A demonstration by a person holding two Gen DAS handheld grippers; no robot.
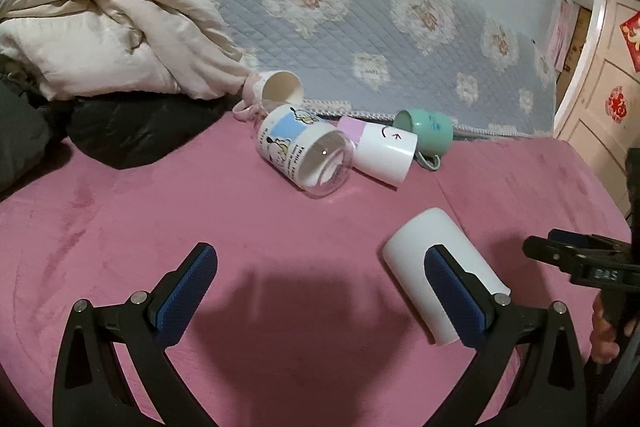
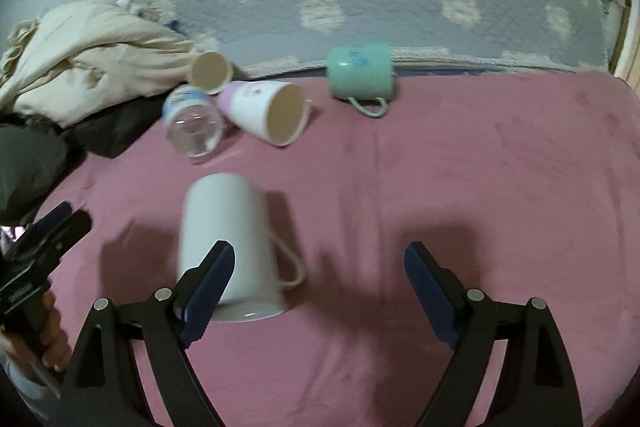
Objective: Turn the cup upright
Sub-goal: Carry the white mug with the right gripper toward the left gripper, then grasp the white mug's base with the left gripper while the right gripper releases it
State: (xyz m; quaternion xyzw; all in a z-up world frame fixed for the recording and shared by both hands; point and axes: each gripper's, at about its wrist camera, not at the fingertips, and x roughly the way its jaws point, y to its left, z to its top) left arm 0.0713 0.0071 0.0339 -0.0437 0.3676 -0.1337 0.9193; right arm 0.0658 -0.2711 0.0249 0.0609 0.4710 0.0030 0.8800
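Observation:
A plain white mug (image 2: 228, 239) lies on its side on the pink blanket (image 2: 480, 187), its handle to the right and its mouth toward the camera. It also shows in the left wrist view (image 1: 436, 255). My right gripper (image 2: 320, 267) is open and empty above the blanket; its left finger (image 2: 212, 279) overlaps the mug. My left gripper (image 1: 320, 271) is open and empty; its right finger (image 1: 452, 287) stands in front of the mug. Whether either finger touches the mug I cannot tell.
Further back lie a clear printed glass (image 1: 308, 155), a white and pink cup (image 1: 380, 151), a green mug (image 1: 428, 127) and a small pink cup (image 1: 276, 91). A cream quilt (image 1: 100, 23) and dark clothing (image 1: 132, 131) sit left. A grey flowered mattress (image 1: 360, 7) stands behind.

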